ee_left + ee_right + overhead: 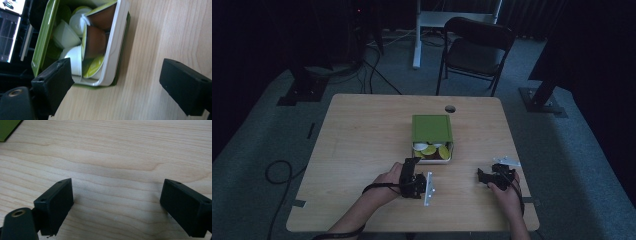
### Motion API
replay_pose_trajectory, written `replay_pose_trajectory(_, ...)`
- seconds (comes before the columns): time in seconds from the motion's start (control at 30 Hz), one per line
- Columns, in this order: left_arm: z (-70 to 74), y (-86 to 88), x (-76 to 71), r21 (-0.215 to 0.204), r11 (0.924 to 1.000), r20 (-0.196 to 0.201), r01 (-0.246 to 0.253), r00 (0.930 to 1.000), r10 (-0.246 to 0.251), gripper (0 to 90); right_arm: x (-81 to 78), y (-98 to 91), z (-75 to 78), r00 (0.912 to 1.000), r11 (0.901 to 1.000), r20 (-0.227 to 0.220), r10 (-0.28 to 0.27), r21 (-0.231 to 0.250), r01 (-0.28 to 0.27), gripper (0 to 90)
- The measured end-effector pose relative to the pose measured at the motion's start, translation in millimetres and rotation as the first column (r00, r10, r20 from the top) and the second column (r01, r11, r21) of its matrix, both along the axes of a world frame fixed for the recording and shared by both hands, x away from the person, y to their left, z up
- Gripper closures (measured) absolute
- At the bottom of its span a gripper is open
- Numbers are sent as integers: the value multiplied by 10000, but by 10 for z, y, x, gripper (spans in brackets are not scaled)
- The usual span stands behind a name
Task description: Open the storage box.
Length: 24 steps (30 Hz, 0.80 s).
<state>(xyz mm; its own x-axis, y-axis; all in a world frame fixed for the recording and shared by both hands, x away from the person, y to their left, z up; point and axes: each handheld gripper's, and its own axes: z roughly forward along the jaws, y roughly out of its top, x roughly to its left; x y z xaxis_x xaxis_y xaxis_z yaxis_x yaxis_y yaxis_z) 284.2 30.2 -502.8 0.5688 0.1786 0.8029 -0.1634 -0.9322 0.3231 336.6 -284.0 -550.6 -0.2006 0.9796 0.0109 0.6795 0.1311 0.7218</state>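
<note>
Left tool (411,176), jaws wide with nothing between them, faces the near edge of the white tray (113,50) of capsules (93,41) (brown and white, packed close). The green lid (432,128) covers the tray's far part. Right tool (493,176), jaws likewise wide, rests over bare desk (120,152), well apart from the tray; open desk lies between the tools.

The room is dim. A light wooden bench (362,135) stands on grey carpet (257,150). Beyond its far edge sit a dark folding chair (477,50) and a white stand (419,35); black cables (377,75) trail across the floor.
</note>
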Motion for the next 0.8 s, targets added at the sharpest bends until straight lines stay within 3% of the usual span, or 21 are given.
replay_pose_trajectory(0.23, -117, -94, 21, 730, 9972, 634, 146, 9978, -192, 145, 0, 0, 0, 10000, 10000, 1, 0, 0, 0, 109)
replay_pose_trajectory(0.33, -147, -124, 36, 817, 9965, 697, 172, 9973, -229, 157, 0, 0, 0, 10000, 10000, 0, 0, 1, 0, 108)
replay_pose_trajectory(0.53, -200, -167, 53, 976, 9946, 812, 365, 9957, -445, 272, 0, 0, 0, 10000, 10000, 0, 1, 0, -1, 109)
replay_pose_trajectory(0.63, -233, -192, 70, 1147, 9929, 912, 313, 9950, -419, 282, 0, 0, 0, 10000, 10000, 1, 2, 0, -2, 108)
replay_pose_trajectory(0.67, -238, -199, 75, 1107, 9935, 967, 251, 9947, -359, 336, 0, 0, 0, 10000, 10000, 0, 1, 1, -1, 109)
replay_pose_trajectory(0.8, -268, -240, 109, 1390, 9903, 1219, 90, 9922, -261, 384, 11, -5, 1, 10000, 10000, -16, -17, 23, 17, 108)
